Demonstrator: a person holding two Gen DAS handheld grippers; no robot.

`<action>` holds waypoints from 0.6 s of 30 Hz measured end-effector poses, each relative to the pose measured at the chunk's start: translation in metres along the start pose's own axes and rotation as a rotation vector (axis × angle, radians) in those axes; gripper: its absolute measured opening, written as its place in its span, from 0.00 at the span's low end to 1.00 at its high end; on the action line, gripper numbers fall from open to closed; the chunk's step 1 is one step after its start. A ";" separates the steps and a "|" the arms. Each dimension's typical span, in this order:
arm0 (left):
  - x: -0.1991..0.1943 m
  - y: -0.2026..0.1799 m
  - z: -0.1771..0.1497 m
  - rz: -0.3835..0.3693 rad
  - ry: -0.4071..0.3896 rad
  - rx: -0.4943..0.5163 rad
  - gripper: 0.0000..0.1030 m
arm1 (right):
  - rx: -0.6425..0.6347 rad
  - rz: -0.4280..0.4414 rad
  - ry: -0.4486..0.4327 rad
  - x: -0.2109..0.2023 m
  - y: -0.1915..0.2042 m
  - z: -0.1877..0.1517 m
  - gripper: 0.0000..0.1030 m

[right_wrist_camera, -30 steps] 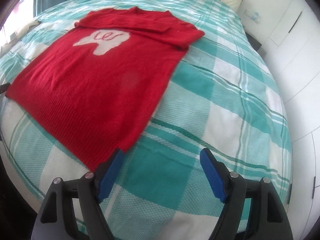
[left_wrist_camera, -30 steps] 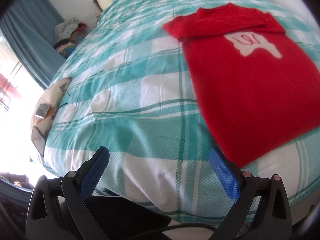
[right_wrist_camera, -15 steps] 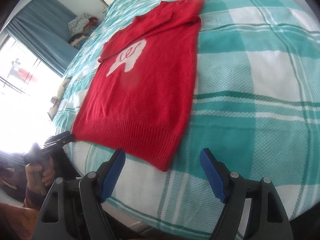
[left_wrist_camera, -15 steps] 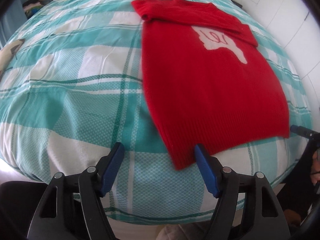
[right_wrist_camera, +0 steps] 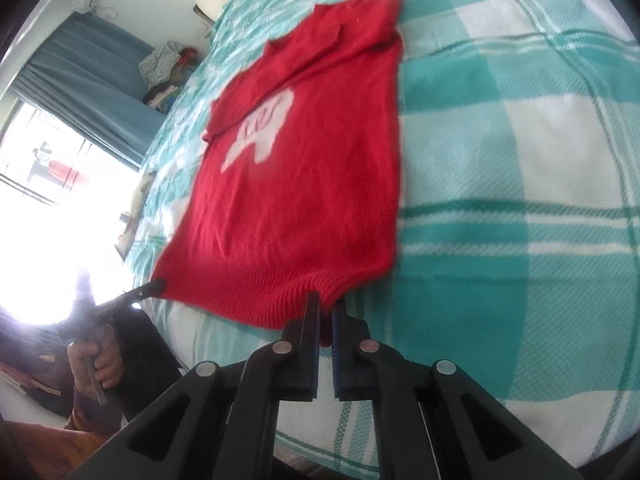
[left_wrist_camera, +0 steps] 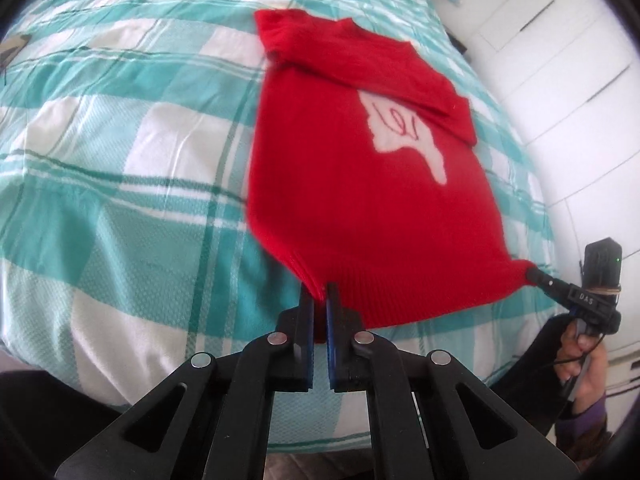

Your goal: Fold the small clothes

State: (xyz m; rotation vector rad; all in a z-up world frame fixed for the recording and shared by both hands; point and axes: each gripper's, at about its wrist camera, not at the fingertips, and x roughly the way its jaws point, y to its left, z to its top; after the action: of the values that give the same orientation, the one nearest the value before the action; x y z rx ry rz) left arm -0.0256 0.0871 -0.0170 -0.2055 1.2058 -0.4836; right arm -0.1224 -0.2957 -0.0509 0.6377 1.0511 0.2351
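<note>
The red sweater (left_wrist_camera: 360,200) lies flat on the bed (left_wrist_camera: 120,160), its checked teal and white cover spreading to both sides, with the sleeves folded across the chest at the far end and the white motif (left_wrist_camera: 404,136) showing below them. The left claw (left_wrist_camera: 319,300) is clenched on the near left corner of the ribbed hem, which bunches between its blue pads. The right claw (right_wrist_camera: 325,304) grasps the other hem corner the same way. Ahead of each claw the sweater stretches away toward the pillow end.
</note>
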 end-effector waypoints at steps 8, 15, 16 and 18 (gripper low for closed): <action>-0.005 -0.010 0.120 -0.017 -0.159 -0.005 0.03 | -0.041 -0.006 -0.225 -0.012 0.027 0.105 0.04; 0.036 -0.011 0.227 0.050 -0.208 -0.033 0.03 | 0.007 -0.058 -0.326 0.024 0.015 0.211 0.04; 0.044 -0.010 0.239 0.058 -0.204 -0.035 0.03 | 0.013 -0.064 -0.330 0.031 0.012 0.225 0.04; 0.062 -0.008 0.261 0.069 -0.188 -0.048 0.03 | 0.018 -0.079 -0.334 0.047 0.007 0.250 0.04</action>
State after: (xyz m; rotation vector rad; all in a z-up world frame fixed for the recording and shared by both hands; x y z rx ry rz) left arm 0.2313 0.0251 0.0264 -0.2449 1.0374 -0.3667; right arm 0.1172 -0.3618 0.0027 0.6249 0.7558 0.0467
